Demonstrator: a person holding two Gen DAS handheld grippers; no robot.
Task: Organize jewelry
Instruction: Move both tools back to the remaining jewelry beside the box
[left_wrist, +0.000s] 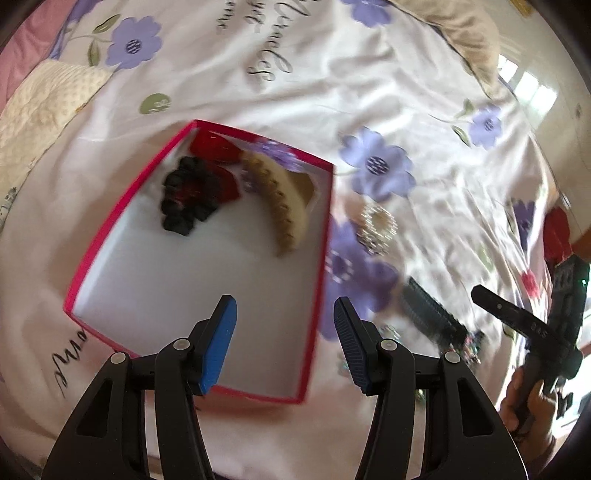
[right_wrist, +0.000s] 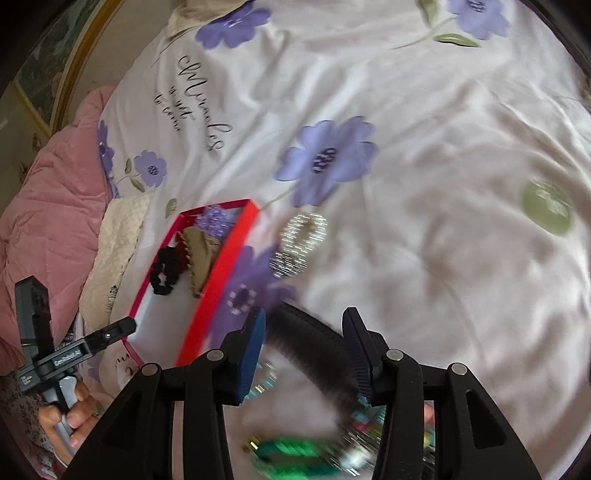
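So the biggest thing here is the bedspread (right_wrist: 424, 184), white with purple flowers and some script lettering, and everything sits right on it, which I guess makes it the sorting surface. Next is the red box (left_wrist: 325, 236), open with white insides, long axis running away from the left camera and a bit to the left. Its contents are bunched at the far end: a beige claw clip (left_wrist: 284, 206) lying on its curved side, long axis slanting from the far middle toward the near right wall, a dark scrunchie (left_wrist: 188, 195) just left of it, something red (left_wrist: 214, 147) behind, and a purple bit (left_wrist: 277, 153) at the far wall. The near half is bare, so there's room for more. Outside the box on its right, near the wall, lies a sparkly silver piece (left_wrist: 376, 229), blurry, can't tell exactly what it is. Closer in is a black comb-like clip (right_wrist: 314, 350), curved, long axis running diagonally from near the box toward the right gripper (right_wrist: 306, 354). That gripper's fingers are roughly half open and straddle the black clip without pressing on it, so nothing's held. The left gripper (left_wrist: 284, 339) is about half open too, empty, hovering over the box's near end. Smallest stuff: a green piece (right_wrist: 291, 454) and some colourful beads (right_wrist: 369, 417), too blurred to name.
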